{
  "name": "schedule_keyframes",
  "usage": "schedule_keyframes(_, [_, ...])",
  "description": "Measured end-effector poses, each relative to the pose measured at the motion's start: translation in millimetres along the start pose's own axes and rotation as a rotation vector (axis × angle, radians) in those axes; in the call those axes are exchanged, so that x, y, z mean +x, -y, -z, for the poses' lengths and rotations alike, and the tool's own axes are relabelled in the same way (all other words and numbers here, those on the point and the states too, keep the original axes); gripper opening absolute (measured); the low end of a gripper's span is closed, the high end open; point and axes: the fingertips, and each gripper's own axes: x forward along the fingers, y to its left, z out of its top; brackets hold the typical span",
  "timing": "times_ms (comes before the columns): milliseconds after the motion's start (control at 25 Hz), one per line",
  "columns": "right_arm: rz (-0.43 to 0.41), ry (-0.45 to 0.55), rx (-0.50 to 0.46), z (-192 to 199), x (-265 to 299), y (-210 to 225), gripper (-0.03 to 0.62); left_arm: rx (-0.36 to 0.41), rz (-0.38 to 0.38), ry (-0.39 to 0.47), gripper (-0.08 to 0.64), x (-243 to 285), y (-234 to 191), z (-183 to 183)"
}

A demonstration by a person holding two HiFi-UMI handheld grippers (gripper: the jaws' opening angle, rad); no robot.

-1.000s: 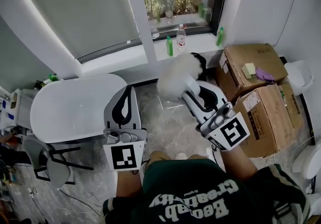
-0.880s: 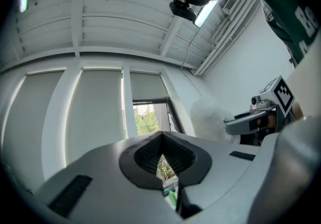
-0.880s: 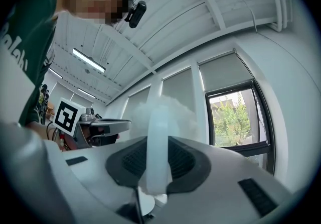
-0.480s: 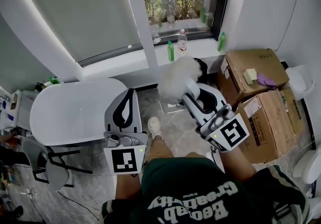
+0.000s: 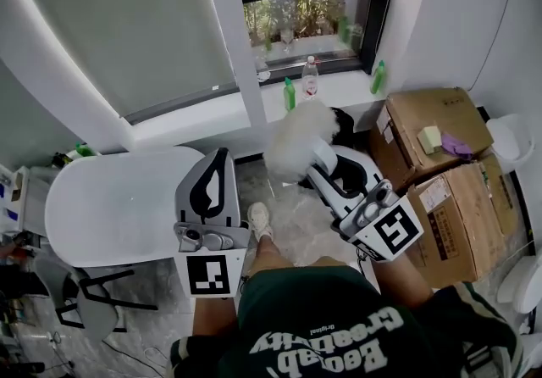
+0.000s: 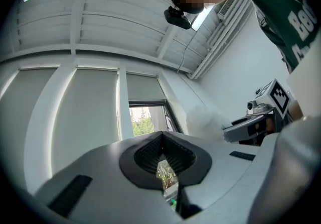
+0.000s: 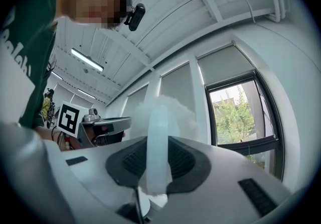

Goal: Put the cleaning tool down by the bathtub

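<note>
The person has stepped forward since a second ago: a white shoe [image 5: 258, 219] now shows on the marbled floor [image 5: 288, 228] between the two tools, where none stood before, and the bathtub [image 5: 118, 198] sits a little nearer in the head view. The grip on the duster [image 5: 301, 137] has not changed, and it rides at much the same height as before.

The right tool [image 5: 329, 163] reaches forward and to the left from the person's right side, its marker cube nearest the body, with its jaws clamped on the duster's pale, translucent handle. The left tool [image 5: 216, 166] points straight ahead on the left, its tip over the bathtub's right end; its jaws are together with nothing between them.

The duster is a fluffy white puff on a short stem, standing up beyond the right tool's jaws. It is held in the air over the floor, right of the bathtub and clear of it, in front of the window sill [image 5: 339, 92], where green bottles [image 5: 290, 94] and a clear bottle [image 5: 310, 78] stand. Cardboard boxes [image 5: 461, 215] are stacked at far right.
</note>
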Motion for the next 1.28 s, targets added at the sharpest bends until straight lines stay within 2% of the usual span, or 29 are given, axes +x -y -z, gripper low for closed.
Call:
schedule_keyframes(200, [0.016, 0.009, 0.003, 17.7, 62.3, 28.1, 0.094, 0.004, 0.018, 0.035, 0.005, 45.2, -43.2, 29.1])
schedule_keyframes(440, [0.012, -0.023, 0.010, 35.6, 142.4, 55.6, 0.094, -0.050, 0.048, 0.017, 0.005, 104.8, -103.0, 64.0])
schedule_keyframes(640, [0.020, -0.023, 0.019, 44.3, 180.6, 65.8, 0.094, -0.043, 0.079, 0.024, 0.005, 134.5, -131.3, 84.7])
schedule_keyframes(760, [0.043, -0.077, 0.051, 61.7, 184.0, 65.6, 0.094, -0.068, 0.072, -0.016, 0.005, 140.5, -134.2, 105.4])
schedule_keyframes(1000, [0.086, -0.150, 0.100, 91.7, 167.7, 68.3, 0.094, -0.119, 0.087, -0.078, 0.005, 144.7, -114.2, 139.6])
schedule_keyframes(1280, [0.109, -0.193, 0.119, 113.8, 169.0, 87.1, 0.094, -0.149, 0.106, -0.096, 0.005, 163.9, -109.1, 160.8])
